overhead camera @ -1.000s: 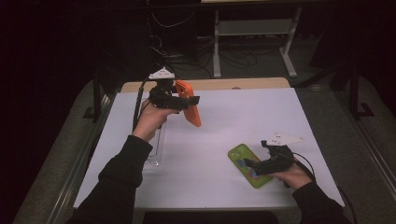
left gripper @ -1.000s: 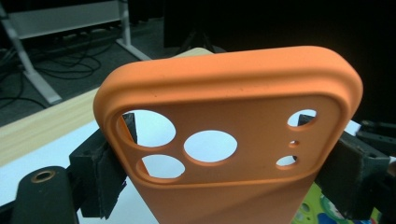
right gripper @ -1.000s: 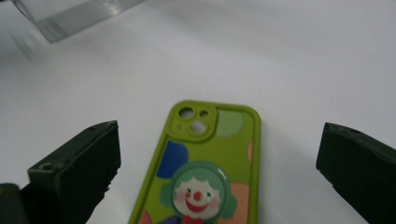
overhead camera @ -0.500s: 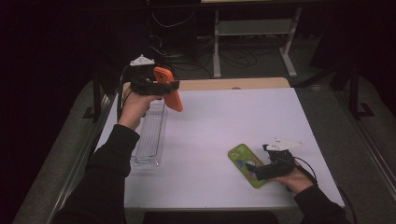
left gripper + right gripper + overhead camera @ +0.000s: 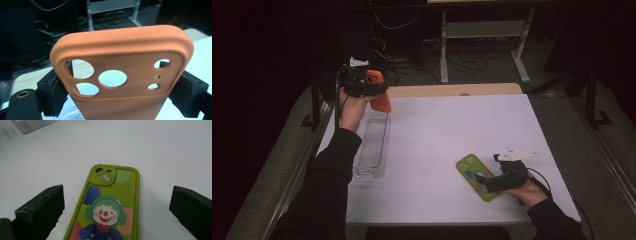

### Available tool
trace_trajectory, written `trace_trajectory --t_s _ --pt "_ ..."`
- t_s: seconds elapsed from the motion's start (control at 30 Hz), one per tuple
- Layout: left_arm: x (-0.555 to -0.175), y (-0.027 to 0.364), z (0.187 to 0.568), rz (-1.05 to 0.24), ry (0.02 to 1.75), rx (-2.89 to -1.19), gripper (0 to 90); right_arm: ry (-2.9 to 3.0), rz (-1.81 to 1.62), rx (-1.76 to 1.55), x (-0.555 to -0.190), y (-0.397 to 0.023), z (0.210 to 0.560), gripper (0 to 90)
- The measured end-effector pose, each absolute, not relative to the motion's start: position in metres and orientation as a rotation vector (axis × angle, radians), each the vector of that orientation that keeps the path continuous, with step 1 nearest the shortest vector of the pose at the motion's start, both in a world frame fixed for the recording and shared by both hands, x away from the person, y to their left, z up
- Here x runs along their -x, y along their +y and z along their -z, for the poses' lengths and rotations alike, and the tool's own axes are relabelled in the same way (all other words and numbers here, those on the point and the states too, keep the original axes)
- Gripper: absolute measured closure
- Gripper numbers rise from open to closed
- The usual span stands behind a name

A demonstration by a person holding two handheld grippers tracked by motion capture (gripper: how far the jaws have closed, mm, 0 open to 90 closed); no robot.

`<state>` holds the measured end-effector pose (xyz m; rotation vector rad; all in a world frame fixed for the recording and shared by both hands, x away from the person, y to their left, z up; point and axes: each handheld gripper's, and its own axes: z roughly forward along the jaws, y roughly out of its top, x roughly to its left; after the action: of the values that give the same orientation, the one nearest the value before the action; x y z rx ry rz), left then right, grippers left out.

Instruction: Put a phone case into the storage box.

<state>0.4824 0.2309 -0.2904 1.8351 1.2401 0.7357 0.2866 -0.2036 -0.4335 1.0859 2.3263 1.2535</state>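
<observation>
The left gripper [image 5: 373,90] pinches the orange case [image 5: 122,72] by its two long edges and holds it in the air, above the far end of the clear tray [image 5: 373,146] at the table's [image 5: 452,125] left side. The step looks like carrying this case for placing; the next move probably needs a lowering into the tray and then an opening of the jaws. The right gripper [image 5: 117,207] rests low with its jaws spread on both sides of the green case [image 5: 110,210], not touching it, near the front right. The lower part of each case is cut off in the gripper views, and the room behind is too dark to read.
</observation>
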Motion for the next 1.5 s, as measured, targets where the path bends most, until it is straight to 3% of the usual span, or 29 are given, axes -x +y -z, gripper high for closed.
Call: trace_trajectory --t_s 0.47,1.5 --pt "-0.503 0.230 0.329 -0.878 1.416 -1.835 13.6 2.315 -1.295 -1.091 -0.285 -0.204 0.430 0.0" --pt "-0.521 0.230 0.372 -0.847 1.562 -1.858 13.1 2.315 -1.304 -1.084 -0.285 -0.204 0.430 0.0"
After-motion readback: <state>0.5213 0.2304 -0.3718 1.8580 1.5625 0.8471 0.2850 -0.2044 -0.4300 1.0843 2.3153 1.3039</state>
